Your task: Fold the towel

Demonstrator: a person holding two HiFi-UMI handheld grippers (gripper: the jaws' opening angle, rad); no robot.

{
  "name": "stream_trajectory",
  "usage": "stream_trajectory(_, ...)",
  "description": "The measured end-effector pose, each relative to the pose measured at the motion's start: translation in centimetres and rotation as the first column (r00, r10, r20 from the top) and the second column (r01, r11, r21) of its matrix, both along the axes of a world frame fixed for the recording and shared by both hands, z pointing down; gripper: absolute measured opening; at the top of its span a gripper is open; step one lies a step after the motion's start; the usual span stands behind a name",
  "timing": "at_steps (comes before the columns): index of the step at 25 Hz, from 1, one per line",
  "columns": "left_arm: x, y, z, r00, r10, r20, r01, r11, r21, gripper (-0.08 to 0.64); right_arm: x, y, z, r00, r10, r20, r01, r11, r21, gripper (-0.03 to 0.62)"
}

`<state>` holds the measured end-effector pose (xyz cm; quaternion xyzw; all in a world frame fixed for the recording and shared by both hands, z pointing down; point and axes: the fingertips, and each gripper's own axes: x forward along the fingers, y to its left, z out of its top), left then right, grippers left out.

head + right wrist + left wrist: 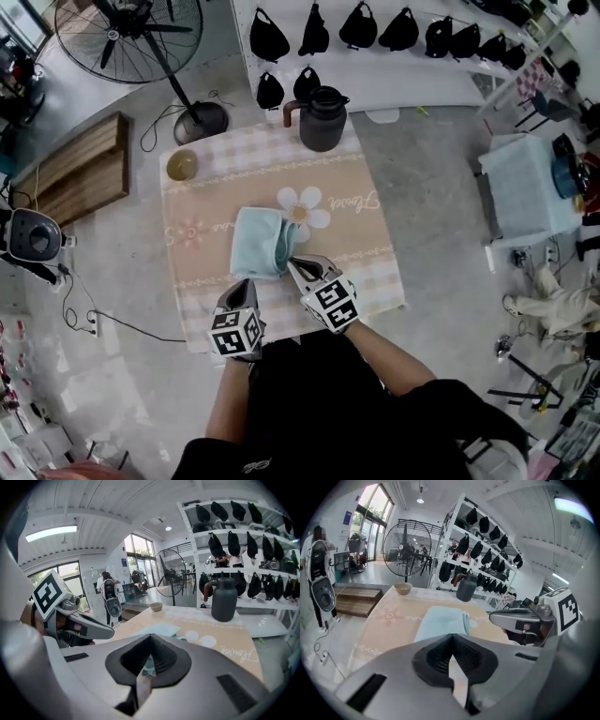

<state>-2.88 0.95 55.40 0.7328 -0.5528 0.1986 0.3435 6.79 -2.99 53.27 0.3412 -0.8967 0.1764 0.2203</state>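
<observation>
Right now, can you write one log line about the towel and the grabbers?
towel: folded, on table | left gripper: shut, empty | right gripper: shut, empty

I count one light-blue towel (260, 242) on my bench (375, 262), one small bowl (182, 165) at its far left corner and one dark jug (322, 119) at its far edge. I hold two tools: one left tool (246, 286), one right tool (295, 267). One standing fan (131, 28) is beyond the bench's far left corner. The black bags (358, 26) on the shelf (394, 80) overlap too much to count.

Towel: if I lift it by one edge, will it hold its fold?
Probably not: the light blue towel lies in soft rounded folds, so it should droop open. It looks thin, likely light. Pushed, it would probably bunch.
</observation>
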Motion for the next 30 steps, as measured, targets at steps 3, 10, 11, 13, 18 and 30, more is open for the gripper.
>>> stream_trajectory(3, -1.0, -0.1, -2.8, 0.999, 0.013, -0.038, -0.010, 0.997, 0.079, 0.005, -1.4, 0.3, -2.7, 0.999, 0.039, 0.000, -0.039, 0.998, 0.053, 0.003)
stream_trajectory(10, -3.8, 1.3, -12.5, 0.998, 0.056, -0.038, -0.042, 0.950, 0.309, 0.005, -3.1, 2.9, -11.0, 0.989, 0.150, 0.020, -0.151, 0.970, 0.189, 0.003)
stream_trajectory(11, -4.2, 1.0, -14.1, 0.997, 0.062, -0.037, -0.045, 0.936, 0.349, 0.005, -3.2, 2.8, -12.5, 0.986, 0.164, 0.028, -0.166, 0.961, 0.220, 0.003)
stream_trajectory(13, -4.8, 0.7, -16.8, 0.997, 0.072, -0.033, -0.052, 0.908, 0.416, 0.005, -3.4, 2.6, -15.2, 0.981, 0.187, 0.050, -0.193, 0.942, 0.274, 0.003)
stream_trajectory(18, -5.8, 0.8, -22.1, 0.997, 0.082, -0.012, -0.063, 0.848, 0.526, 0.005, -3.5, 3.5, -20.9, 0.975, 0.207, 0.075, -0.220, 0.900, 0.375, 0.003)
stream_trajectory(30, -5.2, -0.7, -28.0, 1.000, -0.008, -0.012, 0.014, 0.766, 0.643, 0.005, -0.3, 2.3, -27.1, 0.976, 0.168, 0.137, -0.214, 0.848, 0.485, 0.003)
